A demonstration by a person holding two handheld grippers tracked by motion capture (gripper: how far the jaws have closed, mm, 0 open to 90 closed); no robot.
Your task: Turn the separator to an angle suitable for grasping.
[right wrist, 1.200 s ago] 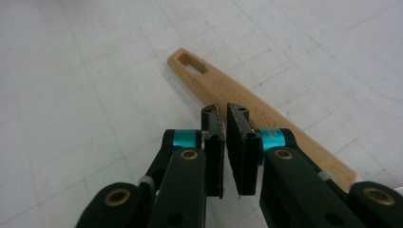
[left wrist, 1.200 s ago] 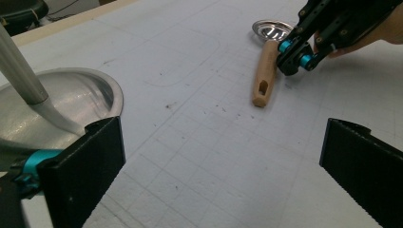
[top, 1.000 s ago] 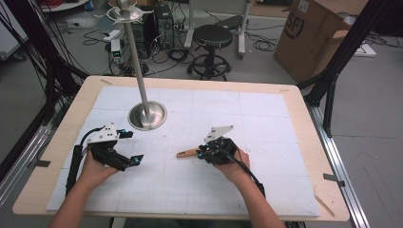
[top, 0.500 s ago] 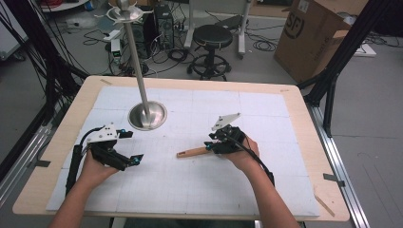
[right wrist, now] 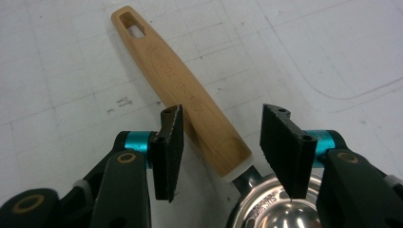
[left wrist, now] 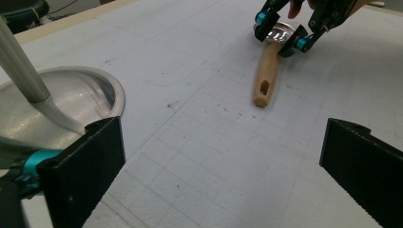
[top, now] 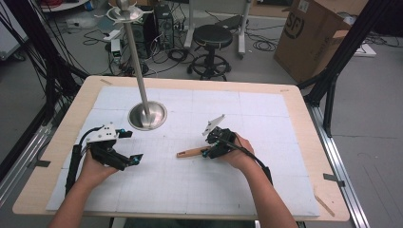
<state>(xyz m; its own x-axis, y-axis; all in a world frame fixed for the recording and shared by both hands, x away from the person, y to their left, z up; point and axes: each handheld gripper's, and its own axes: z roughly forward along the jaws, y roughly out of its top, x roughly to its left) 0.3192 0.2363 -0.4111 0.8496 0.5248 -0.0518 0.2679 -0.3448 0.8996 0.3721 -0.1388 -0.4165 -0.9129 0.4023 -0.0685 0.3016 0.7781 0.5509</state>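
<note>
R gripper (right wrist: 218, 152) has shifted toward table centre since prior frame; now straddles ladle (right wrist: 185, 99).
R jaws part-open either side of wood handle near bowel end, not clamped. Ladle lies flat on mat (top: 190, 185), mid-table. L gripper (left wrist: 223, 175) wide open, empty, near pole base (top: 148, 115).

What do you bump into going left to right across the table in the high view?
Left tongs → round metal stand base → wooden handle → right tongs.
</note>
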